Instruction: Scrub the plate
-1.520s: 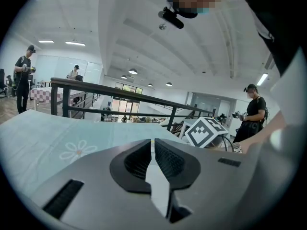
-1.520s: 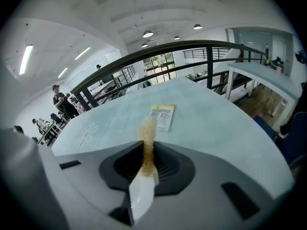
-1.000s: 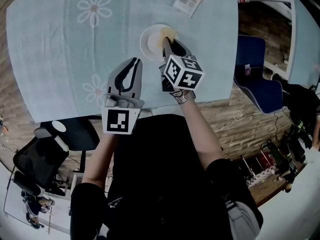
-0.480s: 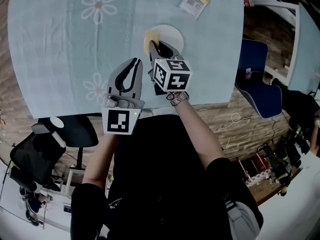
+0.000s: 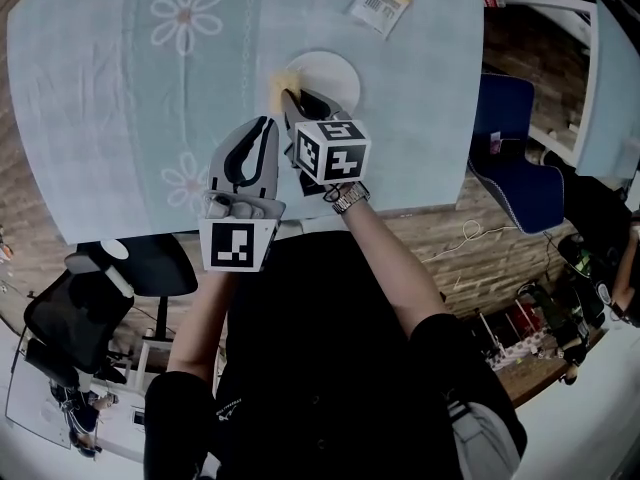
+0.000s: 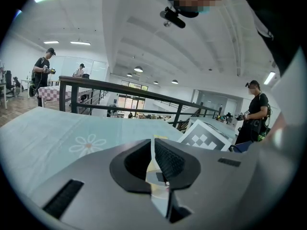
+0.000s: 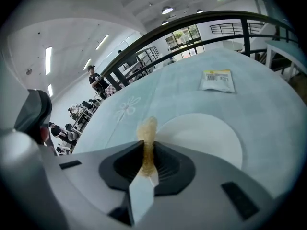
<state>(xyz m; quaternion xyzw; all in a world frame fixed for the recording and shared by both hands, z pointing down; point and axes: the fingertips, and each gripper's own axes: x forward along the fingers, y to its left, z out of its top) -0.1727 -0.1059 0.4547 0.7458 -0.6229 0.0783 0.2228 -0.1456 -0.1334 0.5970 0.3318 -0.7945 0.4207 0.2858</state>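
Note:
A small white plate [image 5: 328,74] rests on the pale blue flowered tablecloth [image 5: 120,98]. My right gripper [image 5: 288,99] is shut on a thin yellow sponge [image 5: 272,88] and holds it at the plate's left rim. In the right gripper view the sponge [image 7: 147,134] sticks up from between the shut jaws of that gripper [image 7: 147,158], at the left edge of the plate [image 7: 206,137]. My left gripper [image 5: 262,128] hovers just left of the right one, over the cloth beside the plate, shut with nothing in it [image 6: 153,150].
A yellow-and-white packet [image 5: 380,3] lies on the table beyond the plate [image 7: 217,80]. The table's near edge [image 5: 300,218] runs under my wrists. A blue chair [image 5: 510,148] stands to the right, a black chair [image 5: 130,268] at the lower left.
The right gripper has swept the sponge leftward across the plate, from its right part to its left rim. The left gripper has hardly moved.

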